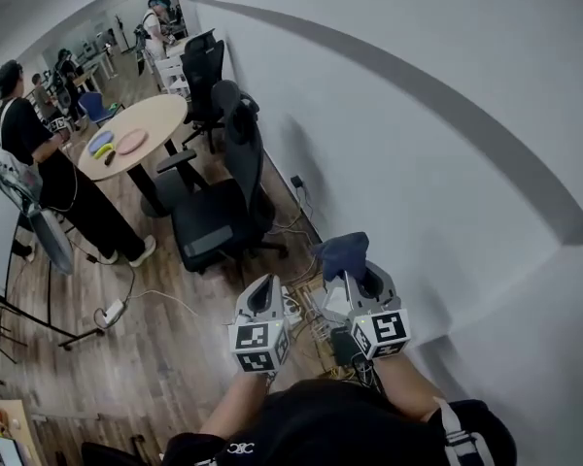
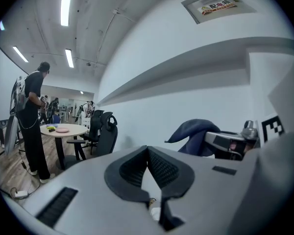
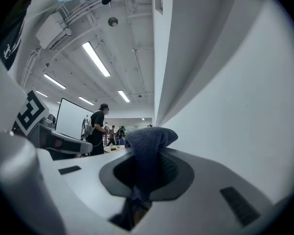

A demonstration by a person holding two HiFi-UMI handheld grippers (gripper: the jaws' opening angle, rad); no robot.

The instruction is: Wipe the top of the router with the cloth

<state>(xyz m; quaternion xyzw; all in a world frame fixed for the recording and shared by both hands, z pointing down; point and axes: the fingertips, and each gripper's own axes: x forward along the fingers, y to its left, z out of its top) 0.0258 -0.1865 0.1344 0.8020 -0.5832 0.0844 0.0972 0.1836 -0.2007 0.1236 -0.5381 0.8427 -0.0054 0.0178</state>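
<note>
- I have both grippers up side by side, near each other and close to the white wall (image 1: 447, 163). They point away from me and down toward the foot of it.
- My left forearm (image 1: 235, 404) and right forearm (image 1: 408, 384) rise from the bottom of the head view, roughly parallel. Each hand is tucked behind its gripper's marker cube.
- The left gripper (image 1: 264, 287) is nearly level with the right one. Its jaws are clenched, tips meeting, with nothing between them.
- The right gripper (image 1: 354, 278) has its jaws clamped on the cloth (image 1: 341, 251), which is dark blue. The cloth is pinched between the pads and bunches into a rounded fold past the tips.
- In the left gripper view the cloth juts out ahead of the right gripper, held in the air against the wall and touching no surface that I can see.
- Below the grippers a tangle of cables (image 1: 316, 330) lies on the wooden floor (image 1: 155, 357) by the wall.
- Further off stand black office chairs (image 1: 219, 212) and a round desk (image 1: 141, 124), with a person in black (image 1: 39, 153) beside it.
</note>
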